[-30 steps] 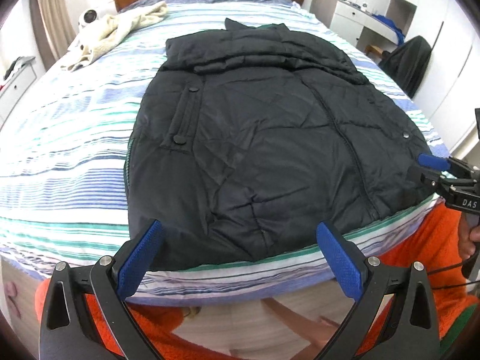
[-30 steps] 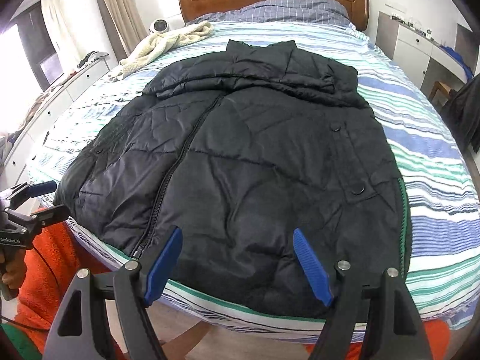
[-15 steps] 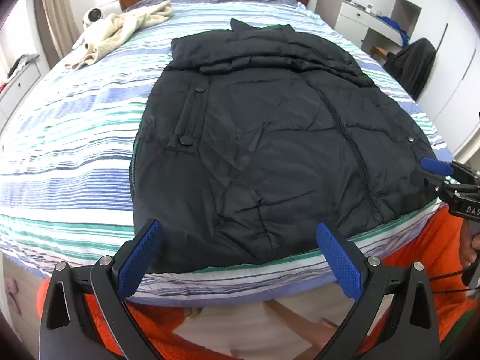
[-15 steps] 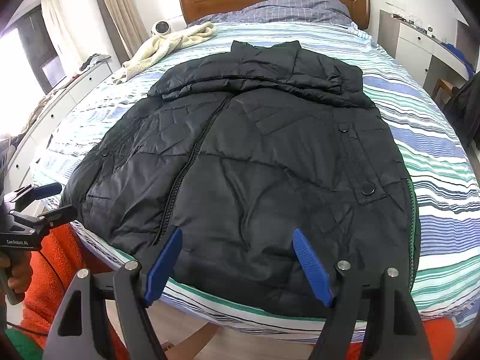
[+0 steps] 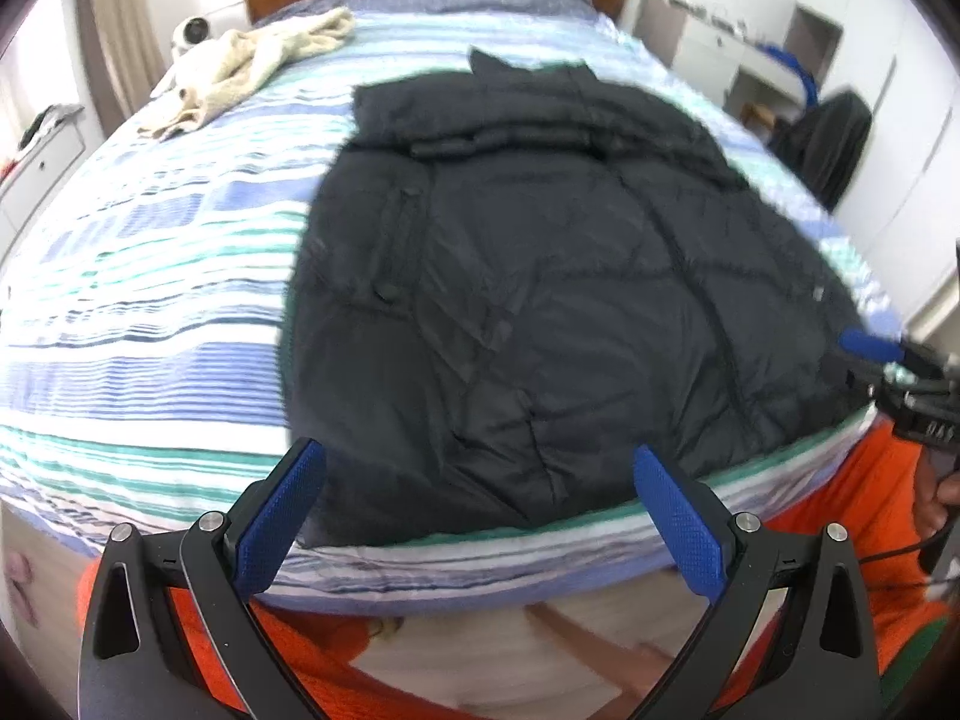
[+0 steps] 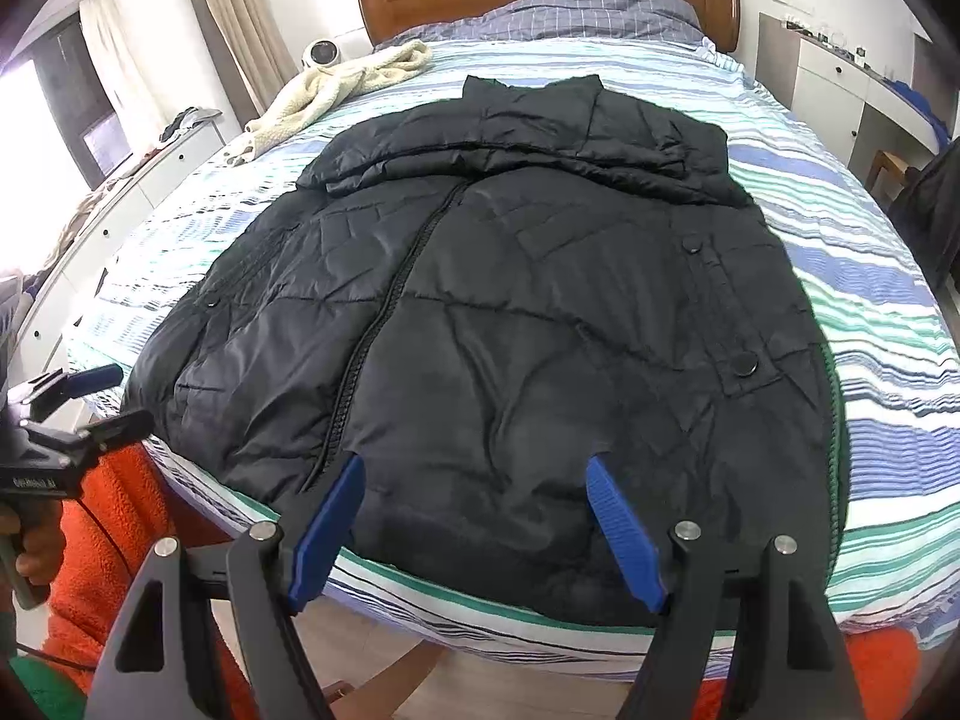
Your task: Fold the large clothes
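Black quilted puffer jacket spread zipper-up on striped bedsheet, unmoved since earlier. Left gripper and right gripper both spread wide, empty, near hem. Gripper lettering unreadable.

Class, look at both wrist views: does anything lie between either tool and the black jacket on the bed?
Nothing visible does. The left tool and right tool hang open over the black jacket at its near hem, with only clear air between.
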`<state>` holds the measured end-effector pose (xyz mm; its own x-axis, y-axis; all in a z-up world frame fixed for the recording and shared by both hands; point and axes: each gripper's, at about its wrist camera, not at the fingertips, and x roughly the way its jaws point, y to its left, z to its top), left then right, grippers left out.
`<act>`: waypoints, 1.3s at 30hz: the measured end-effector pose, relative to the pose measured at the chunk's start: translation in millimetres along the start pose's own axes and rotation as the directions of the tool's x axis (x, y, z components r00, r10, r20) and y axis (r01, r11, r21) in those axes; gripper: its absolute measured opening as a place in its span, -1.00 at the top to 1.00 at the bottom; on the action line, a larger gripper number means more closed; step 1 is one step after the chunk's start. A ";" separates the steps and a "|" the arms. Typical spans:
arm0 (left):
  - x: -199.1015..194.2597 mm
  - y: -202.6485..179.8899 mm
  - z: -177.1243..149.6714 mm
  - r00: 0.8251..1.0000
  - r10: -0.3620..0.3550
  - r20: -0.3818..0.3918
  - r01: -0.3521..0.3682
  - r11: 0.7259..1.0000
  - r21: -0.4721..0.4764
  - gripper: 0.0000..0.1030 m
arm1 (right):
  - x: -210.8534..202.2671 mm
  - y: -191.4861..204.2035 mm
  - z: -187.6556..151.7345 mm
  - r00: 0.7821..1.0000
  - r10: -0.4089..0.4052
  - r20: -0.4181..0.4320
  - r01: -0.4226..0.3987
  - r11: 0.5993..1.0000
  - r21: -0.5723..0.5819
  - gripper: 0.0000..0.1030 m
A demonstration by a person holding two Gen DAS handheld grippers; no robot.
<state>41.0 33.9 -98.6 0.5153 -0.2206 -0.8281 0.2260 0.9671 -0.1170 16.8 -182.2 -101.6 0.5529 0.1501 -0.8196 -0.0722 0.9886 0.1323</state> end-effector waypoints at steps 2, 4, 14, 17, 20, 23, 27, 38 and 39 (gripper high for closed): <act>-7.4 20.3 5.3 0.999 -0.022 0.025 0.024 0.997 -0.071 -0.98 | -14.2 -9.0 1.9 0.999 -0.031 0.036 0.032 0.999 -0.011 -0.52; -6.9 44.7 8.5 0.999 -0.037 0.033 0.042 0.988 -0.150 -0.99 | -23.5 -22.0 2.1 0.997 -0.061 0.054 0.061 0.998 -0.004 -0.52; 60.0 81.9 -10.1 0.980 -0.168 -0.108 0.130 0.946 -0.297 -0.98 | -23.8 -141.3 -33.9 0.990 -0.123 -0.070 0.136 0.964 0.228 -0.52; 63.8 69.2 -8.6 0.984 -0.129 -0.122 0.098 0.968 -0.232 -0.99 | -11.1 -151.3 -40.1 0.995 -0.065 -0.073 0.082 0.957 0.277 -0.52; 64.2 63.6 -8.0 0.983 -0.126 -0.133 0.096 0.973 -0.210 -0.98 | 8.5 -152.5 -40.0 0.998 0.024 -0.062 -0.004 0.950 0.312 -0.52; 61.9 62.9 -9.3 0.979 -0.120 -0.164 0.086 0.976 -0.199 -0.56 | 16.2 -145.9 -33.8 0.996 0.068 -0.049 -0.050 0.950 0.307 -0.51; 50.7 60.0 -5.7 0.974 -0.117 -0.192 0.083 0.981 -0.178 0.39 | 13.3 -137.9 -21.7 0.995 0.077 -0.070 -0.056 0.962 0.269 0.29; -28.3 48.8 27.3 0.991 -0.112 -0.067 0.107 0.992 -0.074 0.64 | -52.3 -129.5 23.1 0.984 0.173 0.043 -0.178 0.959 0.219 0.66; -31.7 51.7 22.5 0.990 -0.119 -0.075 0.113 0.991 -0.075 0.64 | -55.8 -128.7 21.1 0.984 0.174 0.031 -0.177 0.961 0.211 0.66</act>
<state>54.9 88.0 -66.0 0.4209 -0.3238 -0.8473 0.2202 0.9426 -0.2509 12.8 -318.1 -61.1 0.5574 0.3192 -0.7664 0.0082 0.9210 0.3896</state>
